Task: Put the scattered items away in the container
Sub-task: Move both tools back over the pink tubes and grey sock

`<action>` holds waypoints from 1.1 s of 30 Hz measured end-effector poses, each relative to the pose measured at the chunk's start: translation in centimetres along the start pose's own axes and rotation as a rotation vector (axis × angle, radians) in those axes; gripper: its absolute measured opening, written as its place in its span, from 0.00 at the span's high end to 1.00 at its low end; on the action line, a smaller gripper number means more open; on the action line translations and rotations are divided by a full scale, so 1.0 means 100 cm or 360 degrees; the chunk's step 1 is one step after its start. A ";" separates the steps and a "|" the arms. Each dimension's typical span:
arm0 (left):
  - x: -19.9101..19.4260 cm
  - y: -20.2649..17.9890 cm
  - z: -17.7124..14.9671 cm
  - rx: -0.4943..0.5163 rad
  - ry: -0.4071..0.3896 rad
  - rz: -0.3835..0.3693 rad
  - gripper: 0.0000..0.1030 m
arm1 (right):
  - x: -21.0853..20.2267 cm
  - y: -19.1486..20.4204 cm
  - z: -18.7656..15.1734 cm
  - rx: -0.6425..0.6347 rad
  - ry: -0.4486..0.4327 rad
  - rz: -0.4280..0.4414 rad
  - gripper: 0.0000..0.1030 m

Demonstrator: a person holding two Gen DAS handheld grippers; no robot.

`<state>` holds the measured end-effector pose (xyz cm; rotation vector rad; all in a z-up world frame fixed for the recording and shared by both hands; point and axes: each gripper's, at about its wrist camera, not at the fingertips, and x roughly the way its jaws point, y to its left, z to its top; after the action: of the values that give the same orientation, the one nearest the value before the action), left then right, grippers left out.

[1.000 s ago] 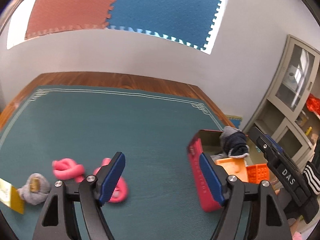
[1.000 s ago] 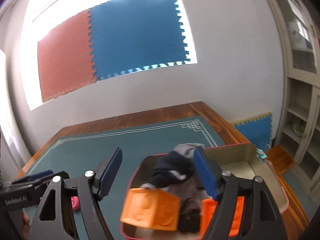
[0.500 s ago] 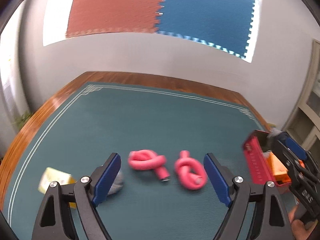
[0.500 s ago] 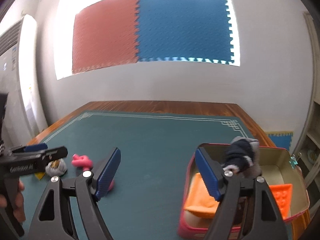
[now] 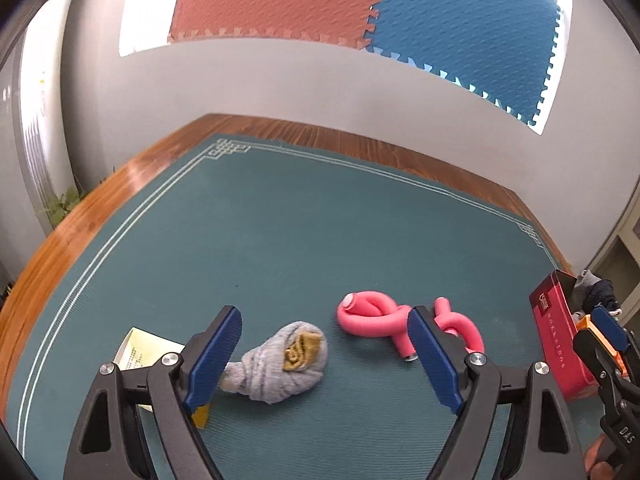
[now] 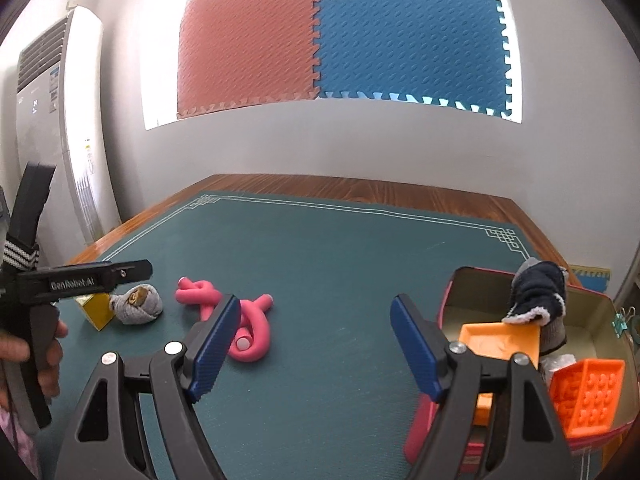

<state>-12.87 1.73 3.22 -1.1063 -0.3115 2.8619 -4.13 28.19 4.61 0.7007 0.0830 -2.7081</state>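
Note:
My left gripper [image 5: 320, 354] is open and empty, low over a rolled grey sock [image 5: 286, 362] that lies between its fingers. Two knotted pink foam rollers [image 5: 374, 320] [image 5: 456, 326] lie just right of the sock. A yellow box [image 5: 146, 354] sits left of it. The red tin container [image 5: 554, 340] stands at the far right. My right gripper [image 6: 314, 344] is open and empty, left of the container [image 6: 452, 292], which holds a dark sock [image 6: 540, 292] and orange blocks [image 6: 586, 392]. The right wrist view also shows the rollers [image 6: 248, 328], grey sock [image 6: 138, 304] and yellow box [image 6: 96, 308].
A green mat [image 5: 280, 220] covers the wooden table [image 5: 80, 220]. An air conditioner unit [image 6: 52, 140] stands at the left wall. A cabinet [image 5: 624, 248] is past the table's right edge.
My left gripper swung left from the container to the grey sock. My right gripper drew back left, out from above the container.

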 end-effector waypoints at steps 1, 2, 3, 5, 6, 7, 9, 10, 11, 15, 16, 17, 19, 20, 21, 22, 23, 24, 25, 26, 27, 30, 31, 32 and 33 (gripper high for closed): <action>-0.004 0.005 0.002 -0.0012 -0.0014 0.0000 0.16 | 0.001 0.000 0.000 0.0003 0.0007 0.0006 0.22; -0.008 0.012 0.004 -0.0025 -0.0033 -0.0001 0.16 | 0.003 0.000 -0.001 0.0006 0.0014 0.0013 0.22; -0.013 0.018 0.006 -0.0037 -0.0049 -0.0008 0.16 | 0.004 0.000 -0.001 0.0010 0.0022 0.0019 0.22; -0.020 0.028 0.007 -0.0053 -0.0069 -0.0031 0.16 | 0.007 0.000 -0.002 0.0016 0.0036 0.0032 0.22; -0.021 0.032 0.007 -0.0056 -0.0073 -0.0039 0.16 | 0.009 0.000 -0.003 0.0016 0.0050 0.0038 0.22; -0.021 0.034 0.007 -0.0052 -0.0069 -0.0042 0.16 | 0.011 0.000 -0.003 0.0016 0.0065 0.0044 0.22; -0.018 0.034 0.005 -0.0033 -0.0055 -0.0050 0.16 | 0.014 0.004 -0.005 0.0005 0.0081 0.0057 0.22; -0.015 0.032 0.004 -0.0017 -0.0047 -0.0059 0.16 | 0.015 0.005 -0.006 0.0000 0.0089 0.0063 0.22; -0.012 0.030 0.003 0.0000 -0.0039 -0.0069 0.16 | 0.015 0.007 -0.006 -0.0013 0.0093 0.0063 0.22; -0.003 0.014 -0.001 0.0127 -0.0016 -0.0078 0.16 | 0.016 0.010 -0.008 -0.0032 0.0103 0.0066 0.22; 0.000 0.010 -0.002 0.0160 -0.0010 -0.0072 0.16 | 0.016 0.010 -0.008 -0.0030 0.0105 0.0066 0.22; 0.004 0.007 -0.004 0.0193 -0.0002 -0.0063 0.16 | 0.016 0.009 -0.007 -0.0023 0.0107 0.0069 0.22; 0.012 0.004 -0.005 0.0231 0.0021 -0.0044 0.16 | 0.017 0.006 -0.007 -0.0008 0.0111 0.0076 0.22; 0.017 0.003 -0.006 0.0247 0.0033 -0.0034 0.16 | 0.017 0.005 -0.007 0.0000 0.0112 0.0079 0.22; 0.020 0.004 -0.006 0.0251 0.0045 -0.0030 0.16 | 0.018 0.005 -0.007 0.0001 0.0113 0.0078 0.22; 0.022 0.005 -0.007 0.0249 0.0056 -0.0030 0.16 | 0.018 0.004 -0.007 0.0003 0.0113 0.0077 0.22; 0.024 0.006 -0.007 0.0246 0.0066 -0.0030 0.16 | 0.018 0.004 -0.006 0.0003 0.0113 0.0078 0.22; 0.026 0.007 -0.008 0.0245 0.0074 -0.0030 0.16 | 0.018 0.005 -0.007 0.0004 0.0113 0.0077 0.22; 0.027 0.008 -0.008 0.0250 0.0072 -0.0025 0.16 | 0.018 0.005 -0.007 0.0004 0.0113 0.0076 0.22; 0.027 0.007 -0.009 0.0259 0.0070 -0.0023 0.16 | 0.018 0.006 -0.007 0.0003 0.0115 0.0075 0.22; 0.027 0.006 -0.010 0.0269 0.0072 -0.0023 0.16 | 0.018 0.006 -0.007 0.0002 0.0118 0.0074 0.22; 0.028 0.001 -0.014 0.0329 0.0080 -0.0015 0.16 | 0.019 0.006 -0.007 0.0001 0.0124 0.0072 0.22; 0.029 -0.001 -0.016 0.0355 0.0083 -0.0024 0.16 | 0.019 0.006 -0.008 0.0000 0.0125 0.0072 0.22; 0.030 -0.004 -0.017 0.0381 0.0087 -0.0030 0.16 | 0.019 0.006 -0.008 0.0000 0.0126 0.0071 0.22; 0.031 -0.007 -0.018 0.0406 0.0090 -0.0030 0.16 | 0.019 0.006 -0.008 -0.0001 0.0128 0.0071 0.22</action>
<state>-13.98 3.08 -0.01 -1.1239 0.0457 2.7489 -5.12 27.14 3.03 0.8015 0.0865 -2.6378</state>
